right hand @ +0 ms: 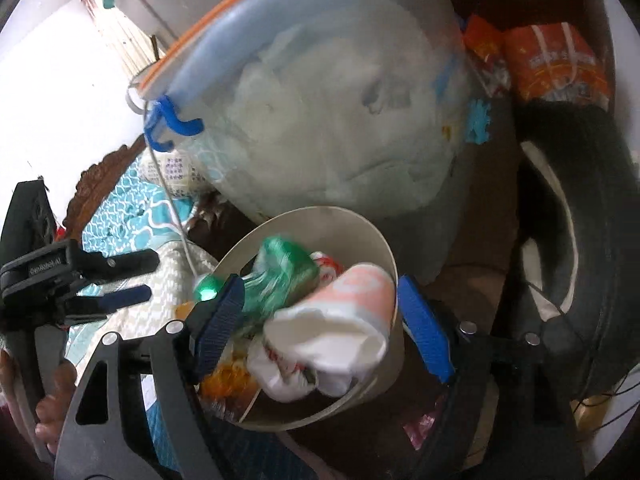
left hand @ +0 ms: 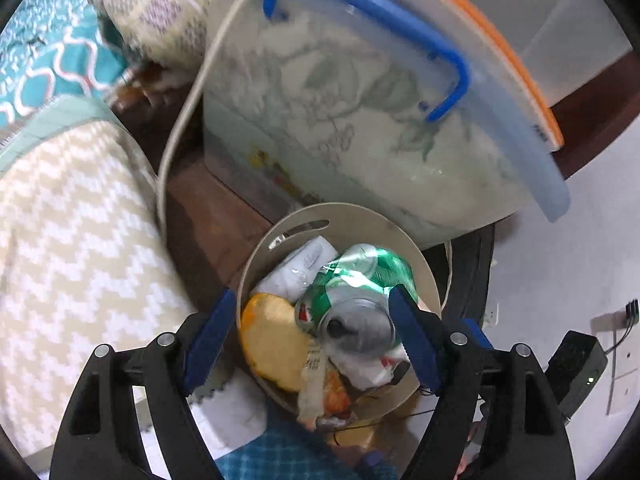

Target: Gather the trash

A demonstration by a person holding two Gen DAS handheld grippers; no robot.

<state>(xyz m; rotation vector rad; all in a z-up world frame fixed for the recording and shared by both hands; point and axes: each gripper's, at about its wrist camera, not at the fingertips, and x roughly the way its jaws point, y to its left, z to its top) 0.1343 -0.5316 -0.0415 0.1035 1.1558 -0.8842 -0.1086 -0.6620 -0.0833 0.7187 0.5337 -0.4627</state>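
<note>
Beige bin point(left hand: 424, 280) holds green can point(left hand: 352, 280), crumpled paper cup point(right hand: 340, 320), wrappers; both tools wide, empty.

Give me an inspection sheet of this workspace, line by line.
Surface: dark wooden stand.
Job's things: beige bin holding a crushed green can, a paper cup, wrappers.
Clutter: clear storage box with blue handle; orange packets.
Grippers: left gripper and right gripper over the bin, jaws open, empty.
Cables: white cord beside the box.
Surroundings: patterned bedding, white wall.
</note>
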